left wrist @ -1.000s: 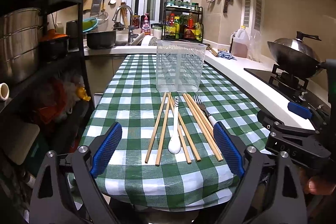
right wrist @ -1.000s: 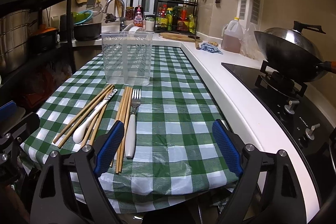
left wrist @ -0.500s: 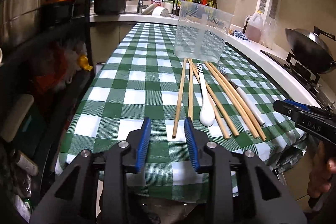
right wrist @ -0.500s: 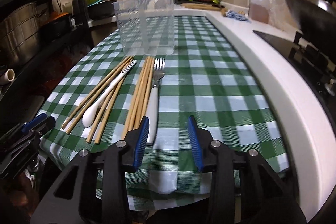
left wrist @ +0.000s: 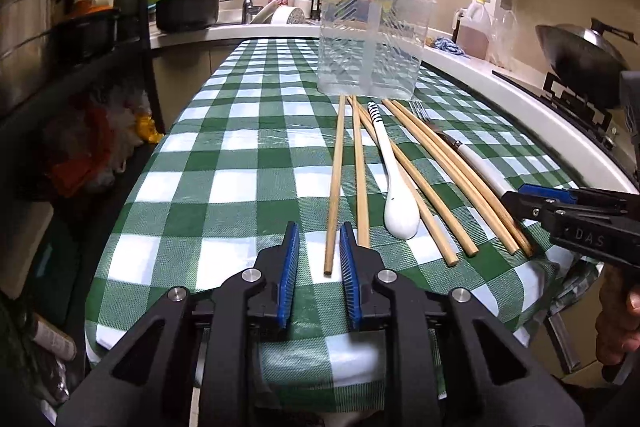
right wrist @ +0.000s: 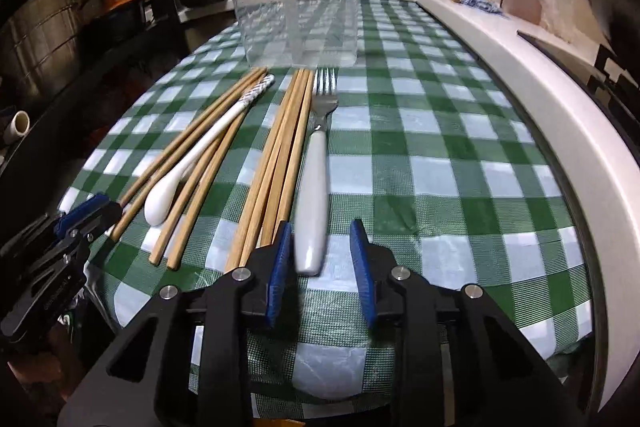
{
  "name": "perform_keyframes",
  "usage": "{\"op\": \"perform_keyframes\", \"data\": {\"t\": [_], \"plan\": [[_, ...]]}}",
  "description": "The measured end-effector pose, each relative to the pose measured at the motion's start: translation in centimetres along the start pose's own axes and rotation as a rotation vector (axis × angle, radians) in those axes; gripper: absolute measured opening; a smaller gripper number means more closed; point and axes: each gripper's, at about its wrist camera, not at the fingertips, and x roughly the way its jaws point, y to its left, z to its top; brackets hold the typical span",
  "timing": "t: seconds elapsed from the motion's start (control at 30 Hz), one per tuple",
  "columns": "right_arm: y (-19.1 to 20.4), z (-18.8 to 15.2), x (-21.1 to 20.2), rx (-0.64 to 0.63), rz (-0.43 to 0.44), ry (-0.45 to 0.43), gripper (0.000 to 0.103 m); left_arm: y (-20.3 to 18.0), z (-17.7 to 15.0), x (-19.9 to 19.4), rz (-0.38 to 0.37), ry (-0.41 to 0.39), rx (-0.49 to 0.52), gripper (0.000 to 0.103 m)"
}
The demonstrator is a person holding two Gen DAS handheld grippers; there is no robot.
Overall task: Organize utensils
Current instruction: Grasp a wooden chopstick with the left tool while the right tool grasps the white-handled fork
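Starting at your left, your left gripper [left wrist: 319, 247] hangs low over the near edge of the green checked tablecloth [left wrist: 240, 163]; its jaws have just been closing to a narrow gap, and the near tip of the leftmost chopstick [left wrist: 335, 179] lies in line with that gap, the blue pads not pressing it. Next come a 2nd chopstick [left wrist: 359, 171], the white spoon [left wrist: 394, 183], more chopsticks [left wrist: 448, 163] and the white-handled fork [right wrist: 314, 183]. Behind them stands the clear plastic holder [left wrist: 372, 43] with a divider making 2 compartments, nothing visible inside either. Your right gripper [right wrist: 320, 251] has also just been narrowing; the fork handle's end sits between its pads, nearer the left one, with no grip on it.
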Motion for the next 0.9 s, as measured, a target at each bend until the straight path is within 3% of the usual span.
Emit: {"op": "perform_keyframes", "data": {"t": [0.07,0.13,0.2,0.23,0.57,0.63,0.9], "plan": [[0.0,0.1,0.2,0.001,0.004,0.002,0.03,-0.2,0.1,0.2,0.003,-0.003,0.012,0.021],[-0.2,0.2,0.3,0.002,0.0,0.002,0.02,-0.4,0.2,0.5,0.016,-0.012,0.028,0.02],[-0.5,0.3,0.3,0.002,-0.004,0.005,0.017,-0.6,0.1,0.6,0.027,-0.023,0.047,0.006],[-0.6,0.3,0.3,0.007,0.002,0.008,0.017,-0.6,0.1,0.6,0.026,-0.024,0.053,0.006],[-2.2,-1.3,-1.5,0.07,-0.104,0.021,0.021,0.0,-1.3,-1.5,0.036,-0.033,0.055,0.005],[-2.2,-1.1,-1.3,0.067,-0.099,0.018,0.027,0.0,-1.2,-1.5,0.039,-0.036,0.049,0.005],[-2.4,-0.9,-1.0,0.067,-0.105,0.005,0.029,-0.3,-1.5,-1.5,0.054,-0.057,0.065,0.005]]}}
